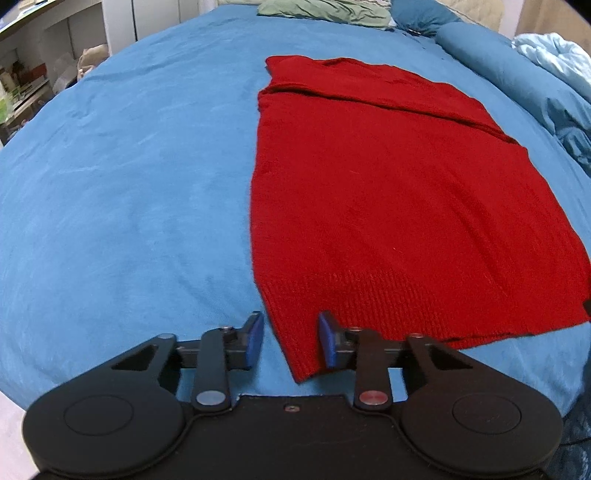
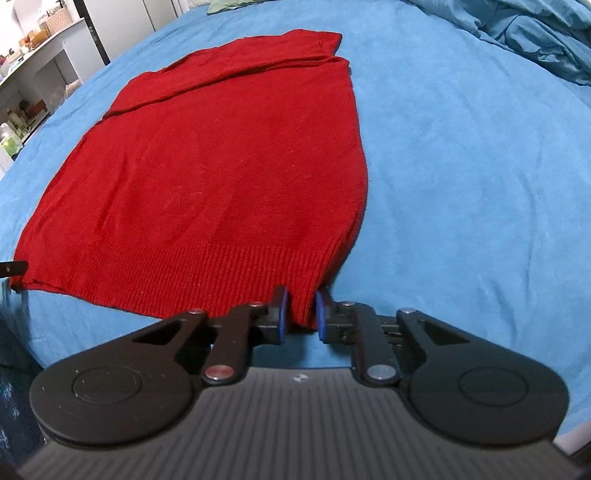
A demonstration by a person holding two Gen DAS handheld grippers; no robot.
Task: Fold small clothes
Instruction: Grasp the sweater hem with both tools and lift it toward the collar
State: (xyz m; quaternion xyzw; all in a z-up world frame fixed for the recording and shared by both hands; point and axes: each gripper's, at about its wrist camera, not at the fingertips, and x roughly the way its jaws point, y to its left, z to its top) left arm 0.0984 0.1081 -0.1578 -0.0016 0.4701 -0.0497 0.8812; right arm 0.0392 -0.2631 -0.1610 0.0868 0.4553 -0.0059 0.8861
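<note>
Left jaws: the left gripper (image 1: 291,341) straddles the near left corner of the red sweater (image 1: 388,206). A gap shows between the blue pads (image 1: 327,341) and the knit, so no grip is confirmed; the jaws stand part open.
Right jaws: the right gripper (image 2: 299,314) brackets the near right corner of the ribbed hem (image 2: 207,273), pads close against the fabric. Clamping appears likely, but full contact cannot be told.
Purpose of placement: one gripper at each hem corner suggests a lift of the hem toward the collar for a crosswise fold.
Garment: lies flat, sleeves folded inward at the far end.
Bed: blue sheet (image 1: 129,184), smooth; bunched blue duvet (image 2: 535,37) and green pillow (image 1: 325,11) beyond.
Room: cluttered white shelving (image 2: 33,85) at the left.
</note>
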